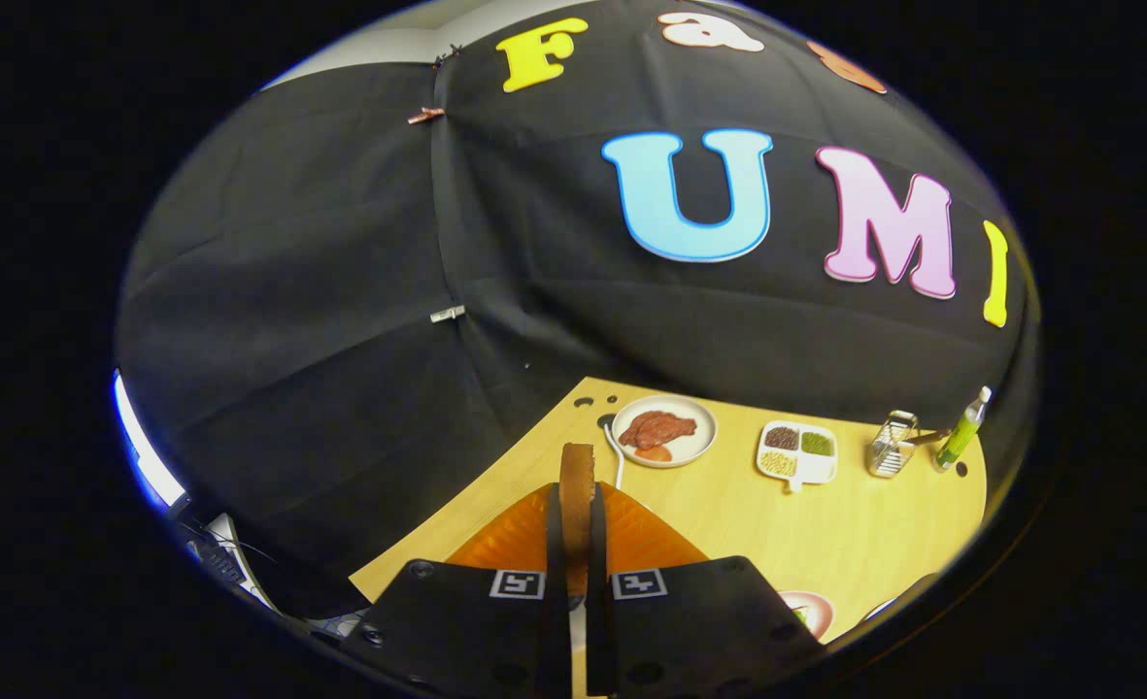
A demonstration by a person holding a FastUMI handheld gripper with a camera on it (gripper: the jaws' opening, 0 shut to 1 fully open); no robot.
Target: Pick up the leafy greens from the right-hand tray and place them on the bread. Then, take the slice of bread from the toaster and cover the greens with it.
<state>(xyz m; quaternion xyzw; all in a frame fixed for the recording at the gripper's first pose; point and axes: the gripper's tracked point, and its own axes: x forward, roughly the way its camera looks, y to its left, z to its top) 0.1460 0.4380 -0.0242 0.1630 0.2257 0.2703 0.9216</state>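
Holding the slice of bread (pixel 577 485) edge-on, the gripper (pixel 577 529) had its fingers nearly closed on both faces, above what appeared an orange toaster (pixel 646 539), with a meat plate (pixel 699 442) beyond on the wooden table (pixel 826 524).

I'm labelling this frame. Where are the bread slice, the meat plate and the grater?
bread slice (pixel 577 485): gripper view, its edge, clamped upright between the jaws.
meat plate (pixel 697 449): gripper view, bare rim beside the meat, beyond the bread.
grater (pixel 892 445): gripper view, its metal face, beside the green bottle.
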